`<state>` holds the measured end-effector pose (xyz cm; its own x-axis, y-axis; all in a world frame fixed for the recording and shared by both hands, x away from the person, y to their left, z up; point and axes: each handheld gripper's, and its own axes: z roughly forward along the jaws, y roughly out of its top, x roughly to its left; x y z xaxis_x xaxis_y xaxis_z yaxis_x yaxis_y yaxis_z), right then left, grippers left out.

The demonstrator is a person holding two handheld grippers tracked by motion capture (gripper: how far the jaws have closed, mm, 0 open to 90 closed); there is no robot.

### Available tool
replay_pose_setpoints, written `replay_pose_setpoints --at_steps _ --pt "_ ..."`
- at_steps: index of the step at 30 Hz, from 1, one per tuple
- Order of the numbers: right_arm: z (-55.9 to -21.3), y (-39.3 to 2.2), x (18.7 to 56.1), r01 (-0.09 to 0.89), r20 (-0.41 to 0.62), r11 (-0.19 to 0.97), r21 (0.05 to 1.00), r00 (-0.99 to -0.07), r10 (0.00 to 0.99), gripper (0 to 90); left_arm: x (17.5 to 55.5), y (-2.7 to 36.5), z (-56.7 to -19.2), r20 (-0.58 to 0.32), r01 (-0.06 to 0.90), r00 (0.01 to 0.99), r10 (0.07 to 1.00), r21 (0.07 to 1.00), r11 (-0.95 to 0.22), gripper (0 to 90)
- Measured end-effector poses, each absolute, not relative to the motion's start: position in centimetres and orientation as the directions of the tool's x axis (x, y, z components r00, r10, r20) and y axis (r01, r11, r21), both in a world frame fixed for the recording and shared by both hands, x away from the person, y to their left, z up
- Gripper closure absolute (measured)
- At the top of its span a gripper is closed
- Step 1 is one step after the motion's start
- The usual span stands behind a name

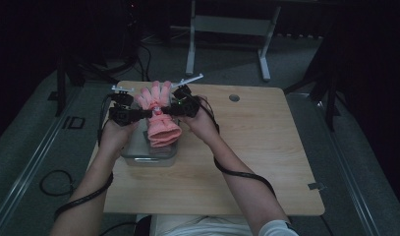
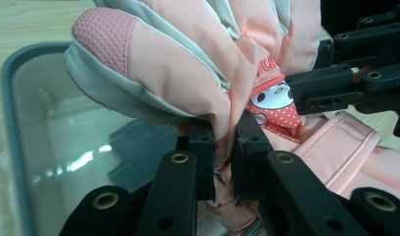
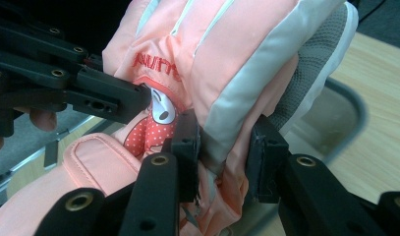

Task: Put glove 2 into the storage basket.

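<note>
A pink and pale grey padded glove (image 1: 159, 110) with a cartoon patch hangs above a clear plastic container (image 1: 151, 155) on the left side of the wooden table (image 1: 266, 147). My left gripper (image 1: 149, 114) comes in from the left and my right gripper (image 1: 164, 112) from the right. In the left gripper view the left gripper (image 2: 224, 150) is shut on a fold of the glove (image 2: 178, 69), with the right gripper (image 2: 330, 91) just beyond. In the right gripper view the right gripper (image 3: 224, 147) is clamped on the glove's (image 3: 237, 54) grey edge.
The container's rim (image 2: 11, 123) and glossy inside lie directly under the glove; its edge (image 3: 357, 113) also shows in the right gripper view. A round grommet hole (image 1: 234, 98) sits at the table's far side. A desk frame (image 1: 227, 29) stands on the floor beyond.
</note>
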<state>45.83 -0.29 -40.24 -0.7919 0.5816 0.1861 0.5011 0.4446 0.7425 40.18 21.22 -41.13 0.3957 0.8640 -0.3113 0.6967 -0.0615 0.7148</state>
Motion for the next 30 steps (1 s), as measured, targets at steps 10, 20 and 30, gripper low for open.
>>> replay_pose_setpoints --at_steps 10,20,30 --pt "-43.6 2.0 46.8 0.540 0.212 0.470 0.698 -0.783 0.585 69.4 41.2 22.9 -44.6 -0.357 0.758 0.351 0.866 0.652 -0.038 80.6" --pt "-47.6 2.3 47.8 0.592 0.246 0.500 0.632 -0.765 0.595 69.3 42.2 22.7 -48.2 -0.394 0.823 0.298 0.870 0.568 -0.025 80.0" --pt "-48.3 3.0 48.5 0.602 0.218 0.529 0.598 -0.757 0.616 59.7 42.8 22.2 -48.6 -0.298 0.835 0.273 0.915 0.545 -0.072 64.1"
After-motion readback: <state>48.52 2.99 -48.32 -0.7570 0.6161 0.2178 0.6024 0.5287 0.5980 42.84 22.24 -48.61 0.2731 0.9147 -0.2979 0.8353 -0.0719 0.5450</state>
